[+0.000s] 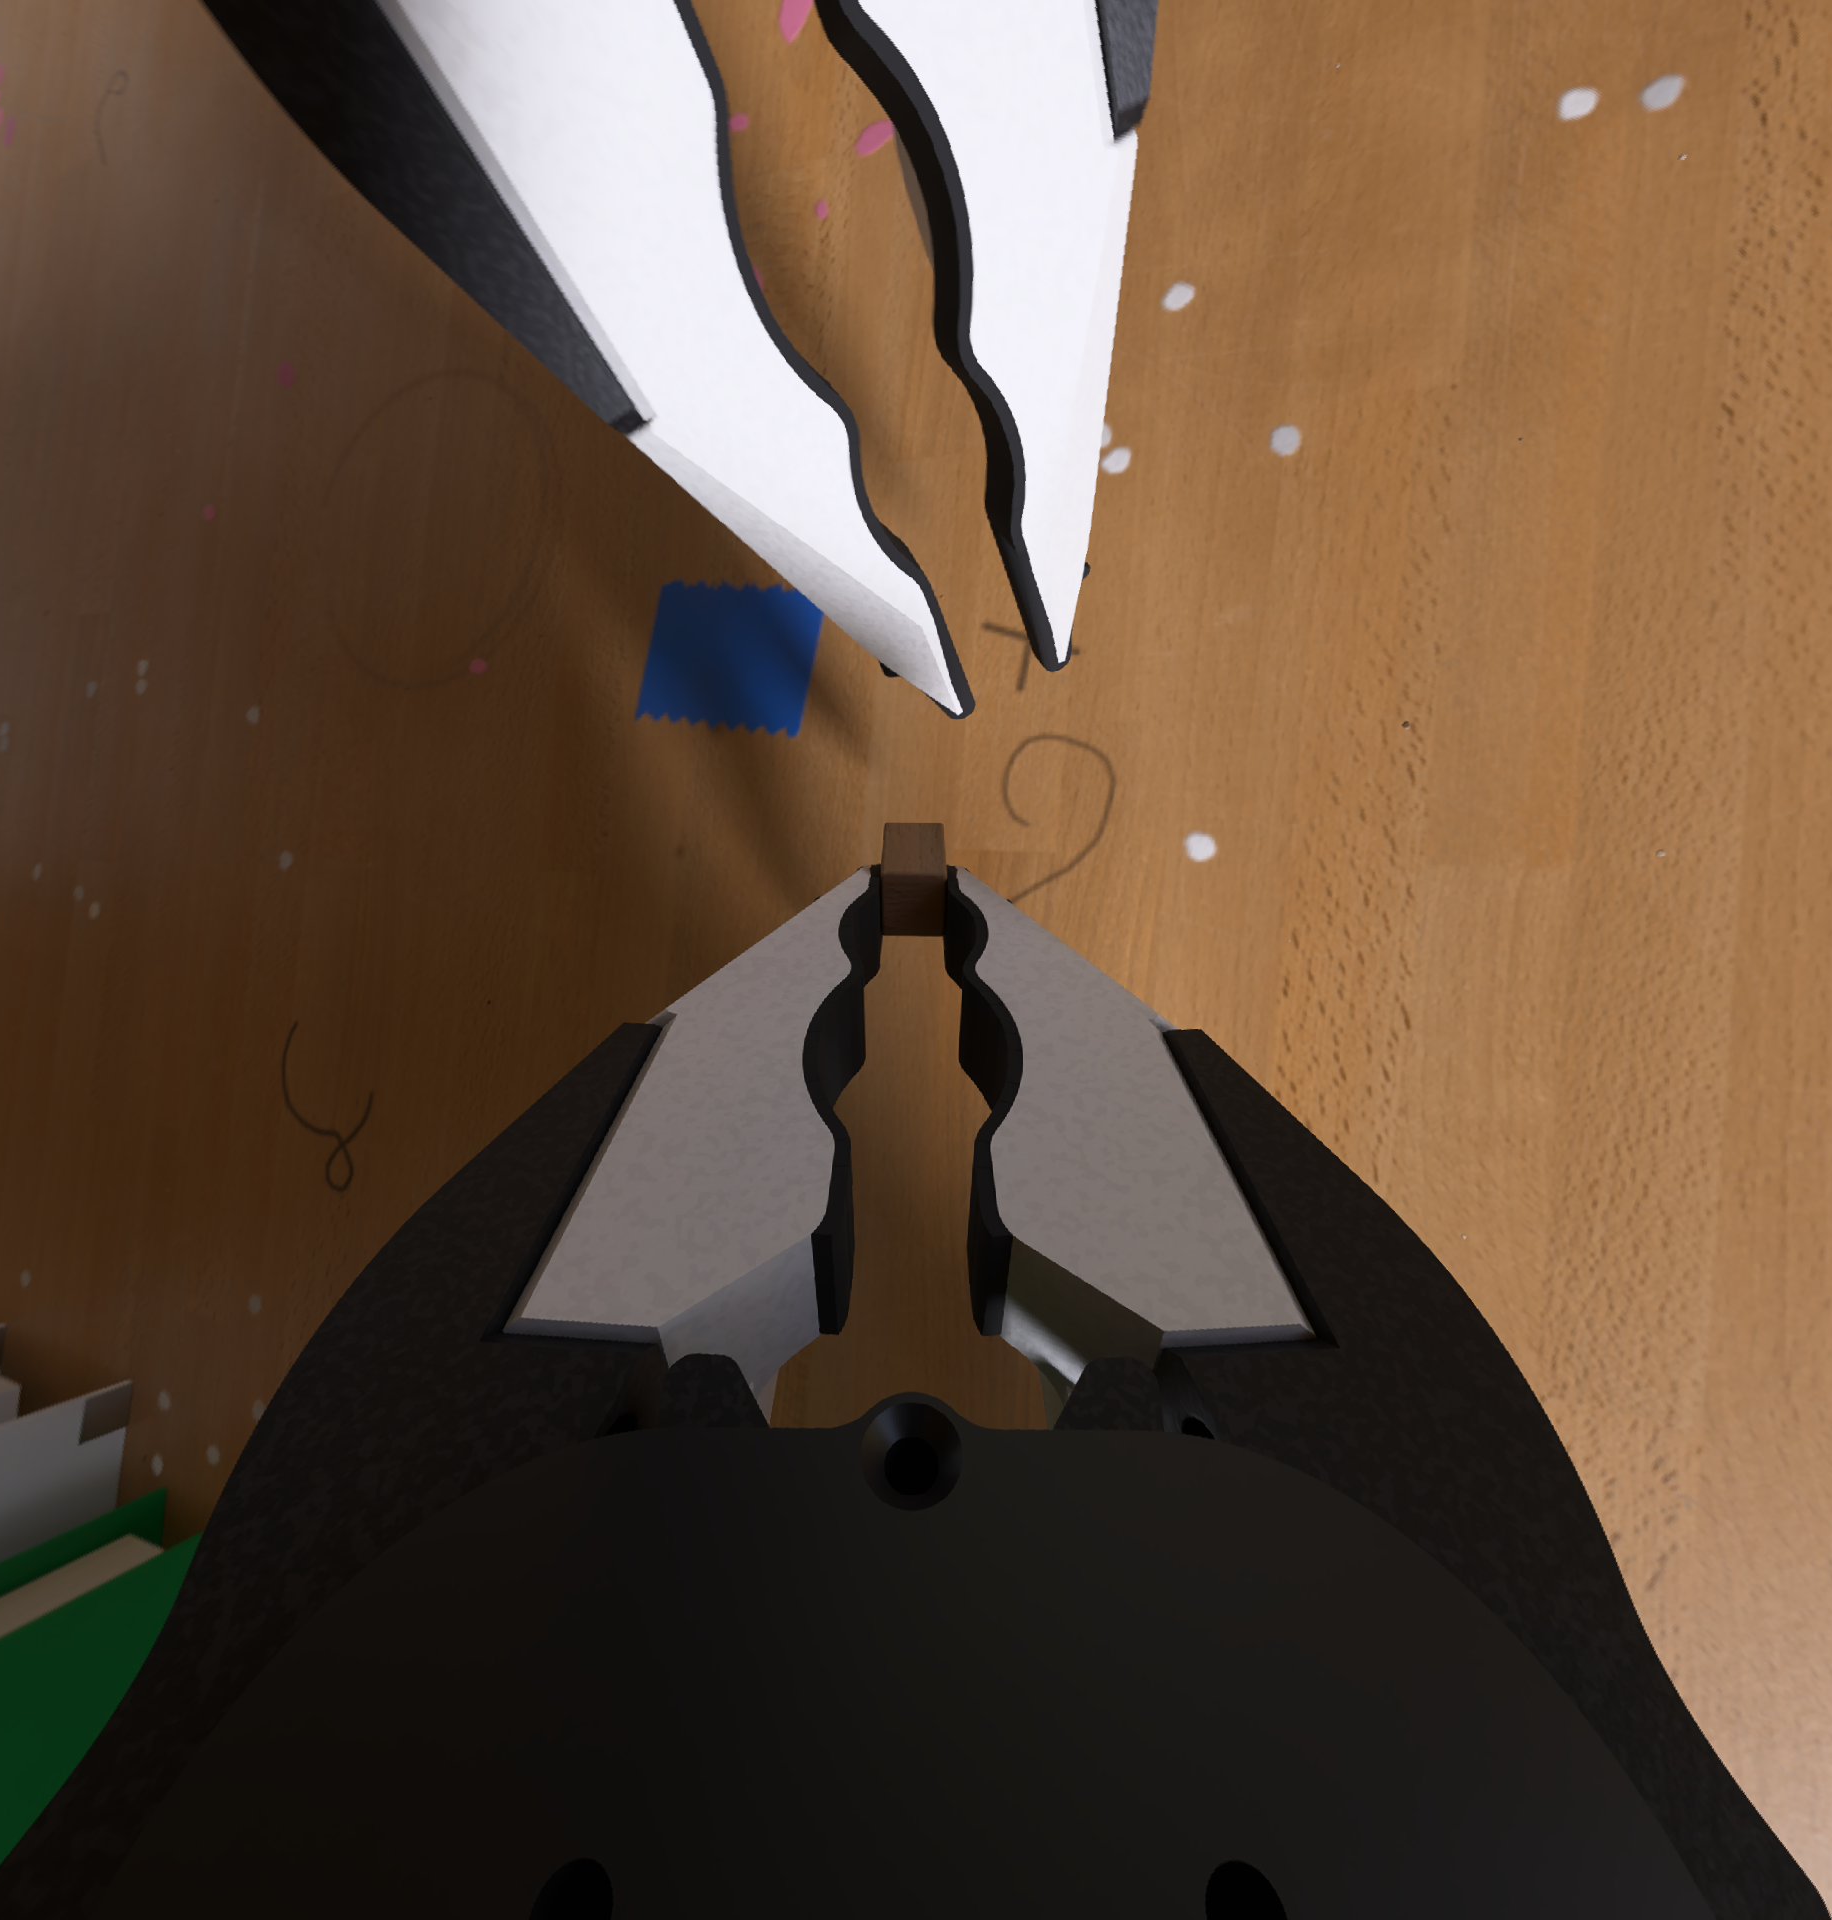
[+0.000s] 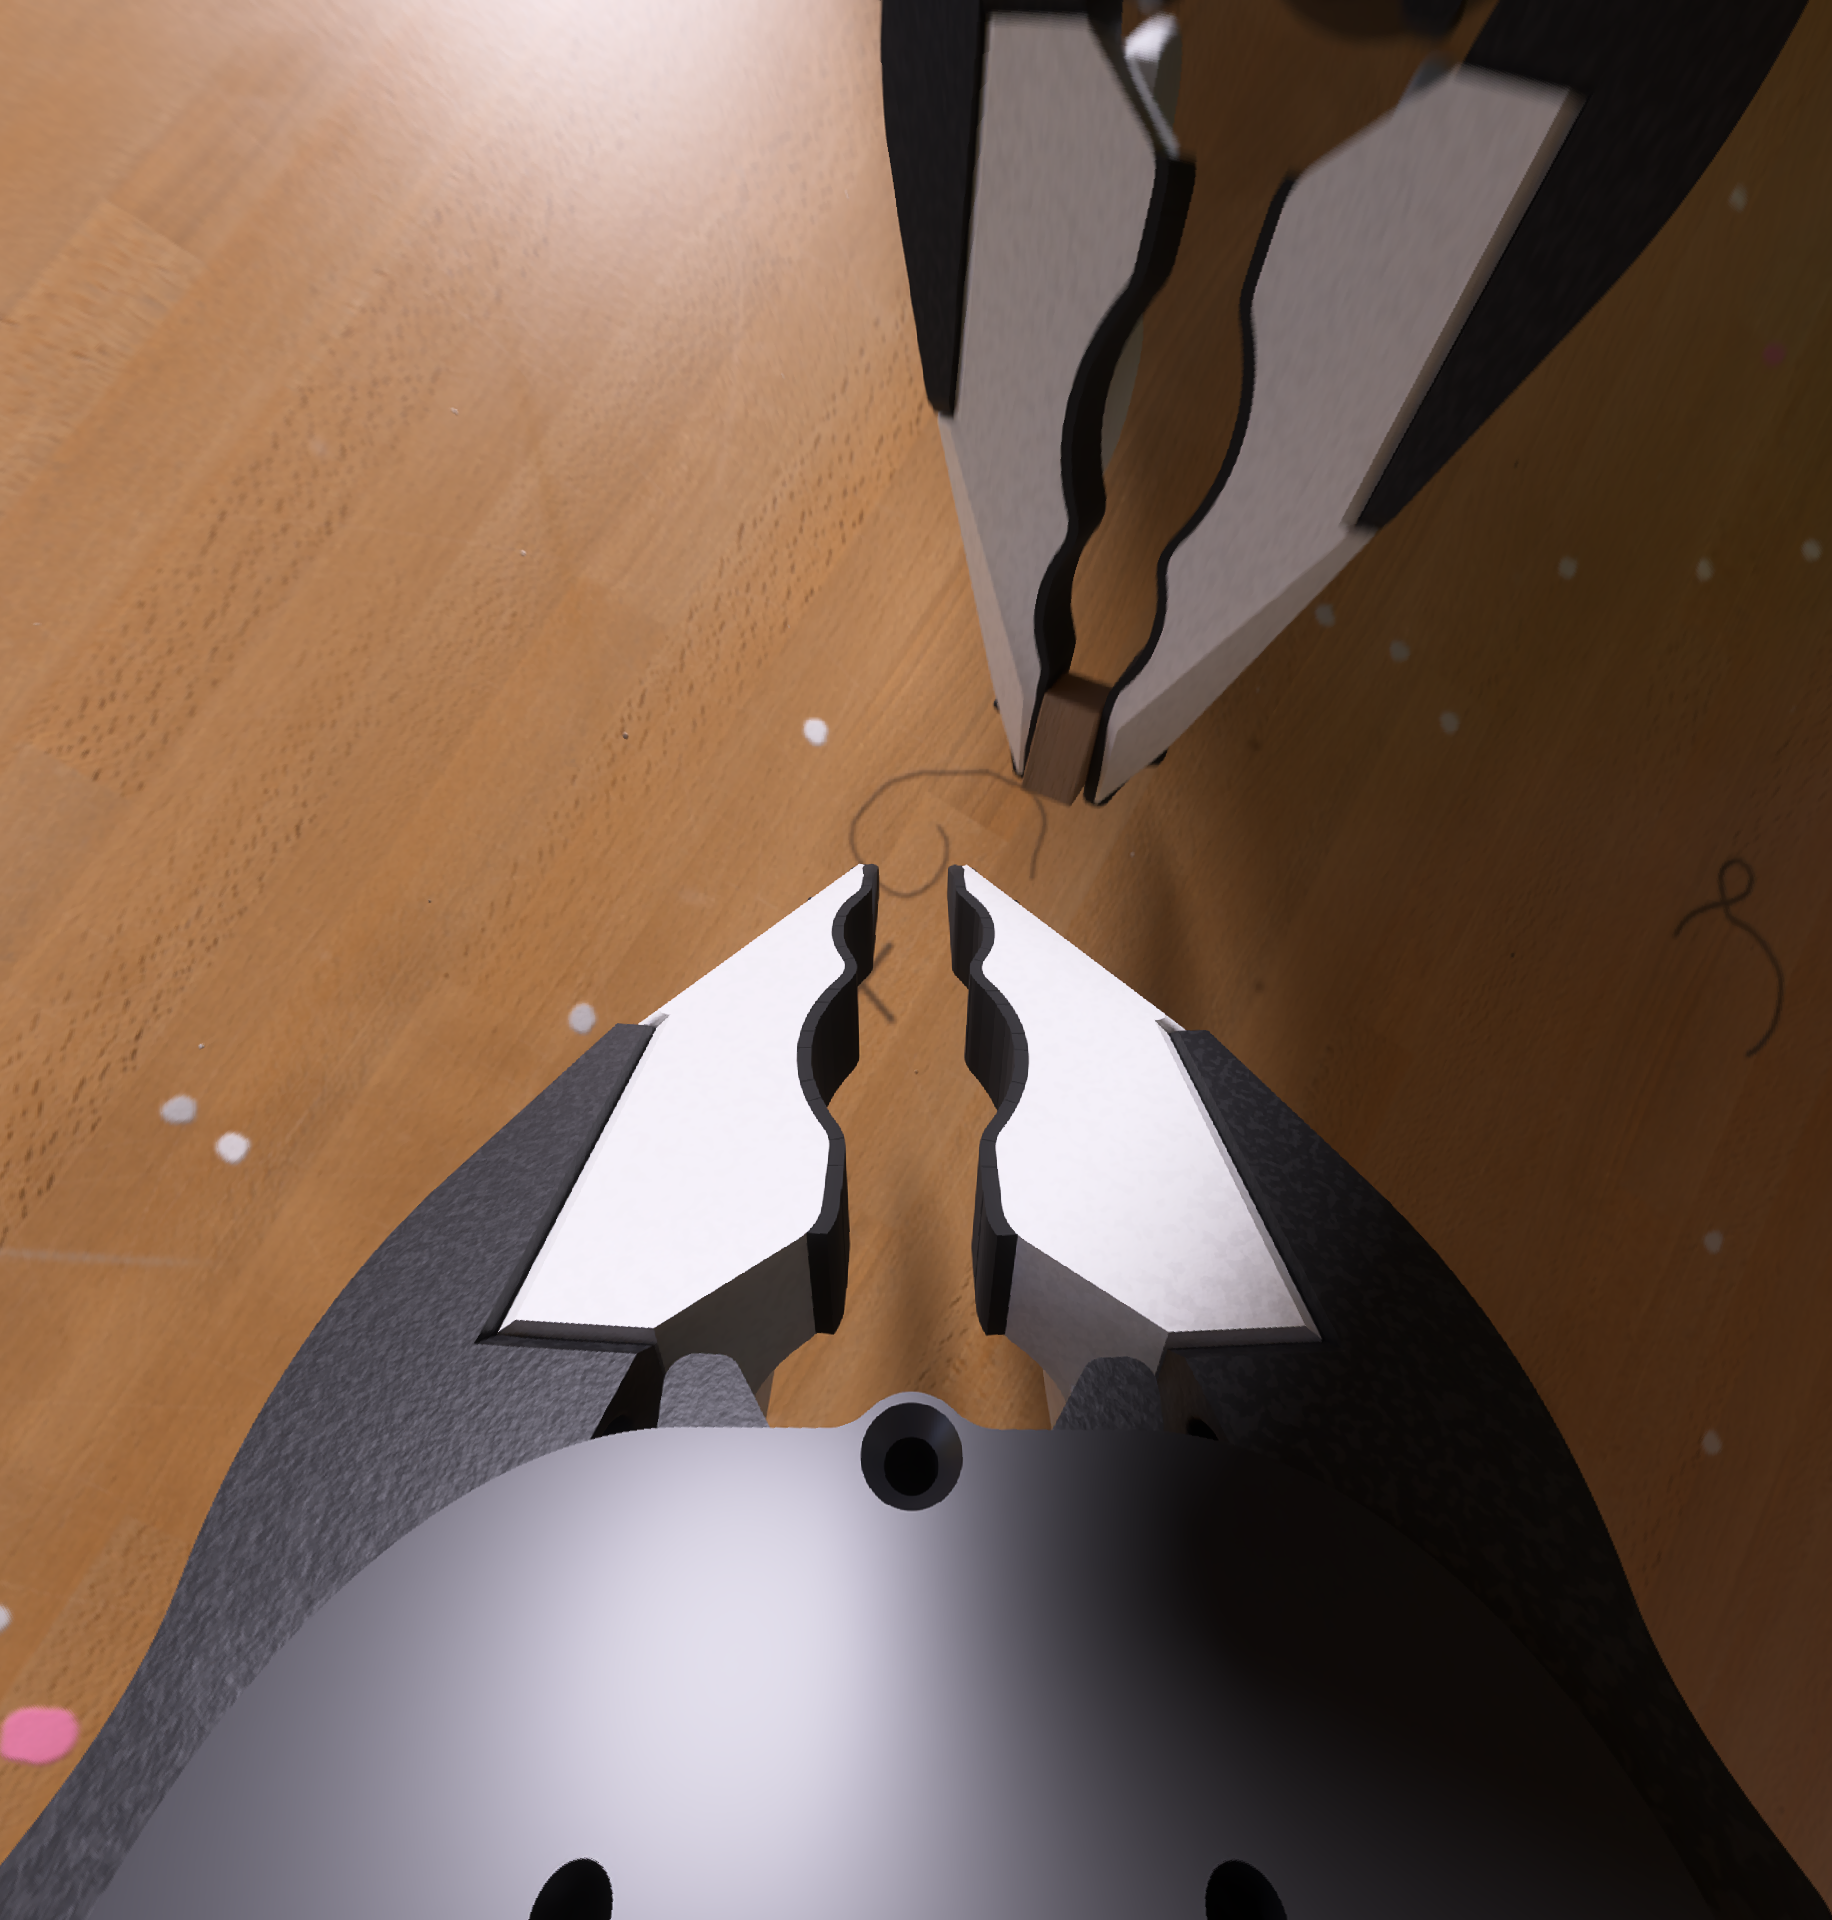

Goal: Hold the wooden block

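A small brown wooden block point(image 1: 913, 881) sits between the fingertips of my left gripper point(image 1: 913, 885), which is shut on it just above the wooden table point(image 1: 1463, 935). The block also shows in the right wrist view point(image 2: 1063, 740), pinched at the tips of the left gripper point(image 2: 1059, 764). My right gripper point(image 2: 913, 881) is empty, its jaws a narrow gap apart, pointing at the block from a short way off. It shows in the left wrist view point(image 1: 1003, 681) beyond the block, facing me.
A blue piece of tape point(image 1: 730, 670) lies on the table to the left of the right gripper's tips. A green board with pale blocks point(image 1: 50, 1538) sits at the lower left. White and pink paint spots and pencil scribbles point(image 2: 927, 831) mark the table.
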`<state>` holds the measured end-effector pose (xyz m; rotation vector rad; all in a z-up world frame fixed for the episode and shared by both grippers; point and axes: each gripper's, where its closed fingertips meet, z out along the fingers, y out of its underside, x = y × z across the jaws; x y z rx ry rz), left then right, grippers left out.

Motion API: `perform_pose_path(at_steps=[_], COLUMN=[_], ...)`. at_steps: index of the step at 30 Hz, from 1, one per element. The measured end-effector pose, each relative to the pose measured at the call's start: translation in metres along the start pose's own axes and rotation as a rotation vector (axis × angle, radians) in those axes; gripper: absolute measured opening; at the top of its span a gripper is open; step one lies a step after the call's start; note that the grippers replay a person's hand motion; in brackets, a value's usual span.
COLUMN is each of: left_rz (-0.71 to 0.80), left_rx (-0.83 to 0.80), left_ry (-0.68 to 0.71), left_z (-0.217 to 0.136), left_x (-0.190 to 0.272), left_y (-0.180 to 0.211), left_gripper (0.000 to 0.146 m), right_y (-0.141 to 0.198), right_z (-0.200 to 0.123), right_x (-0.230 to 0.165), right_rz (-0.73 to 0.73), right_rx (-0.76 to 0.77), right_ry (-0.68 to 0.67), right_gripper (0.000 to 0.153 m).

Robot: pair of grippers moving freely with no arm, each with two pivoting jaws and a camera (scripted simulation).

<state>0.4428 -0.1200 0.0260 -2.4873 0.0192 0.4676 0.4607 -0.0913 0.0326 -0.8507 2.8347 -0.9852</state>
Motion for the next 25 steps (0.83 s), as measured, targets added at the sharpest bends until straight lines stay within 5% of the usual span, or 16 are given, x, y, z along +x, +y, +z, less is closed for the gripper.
perform_pose_path(at_steps=[25], left_rz=[-0.030], left_rx=[0.029], left_ry=[-0.093], left_z=[-0.021], left_x=[-0.001], left_y=[0.007], left_gripper=[0.010], right_y=[0.010], right_z=[0.014], right_x=[0.007], right_rz=[0.174], right_rx=[-0.132], right_ry=[0.062], right_gripper=[0.013])
